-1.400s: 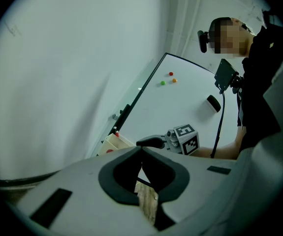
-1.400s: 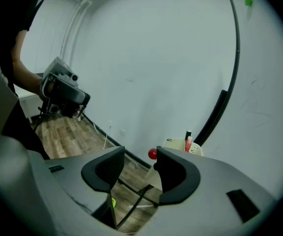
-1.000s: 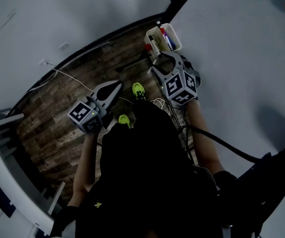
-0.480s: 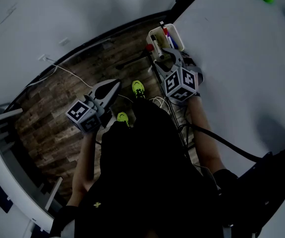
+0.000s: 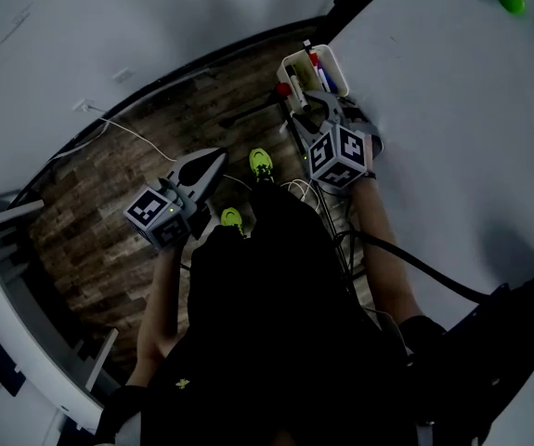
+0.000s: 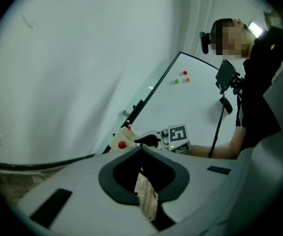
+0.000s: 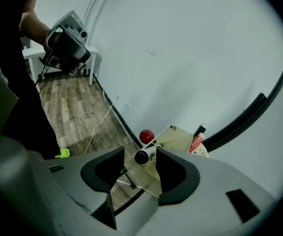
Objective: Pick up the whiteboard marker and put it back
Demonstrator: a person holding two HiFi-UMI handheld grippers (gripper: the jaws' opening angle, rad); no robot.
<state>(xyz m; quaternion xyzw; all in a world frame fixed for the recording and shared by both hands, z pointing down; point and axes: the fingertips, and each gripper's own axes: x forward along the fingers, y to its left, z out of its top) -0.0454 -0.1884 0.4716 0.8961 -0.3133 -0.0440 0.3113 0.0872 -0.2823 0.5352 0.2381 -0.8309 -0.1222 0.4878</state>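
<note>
Above wood floor (image 5: 99, 230), right gripper (image 7: 140, 148), wide jaws narrowing, flanks whiteboard marker (image 7: 143, 155); left gripper (image 6: 141, 147) pinched closed.

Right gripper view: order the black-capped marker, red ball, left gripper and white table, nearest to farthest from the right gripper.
1. The black-capped marker: between the right gripper's jaws, which have just been closing, ungripped.
2. The red ball: just beyond, by the tray.
3. The left gripper: upper left.
4. The white table: behind it.

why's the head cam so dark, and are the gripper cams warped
Head view: underexposed, the person's clothing nearly black, the whiteboard merely grey. Left gripper view: fisheye, black corners, evenly lit. Right gripper view: same fisheye, the whiteboard frame bows.
</note>
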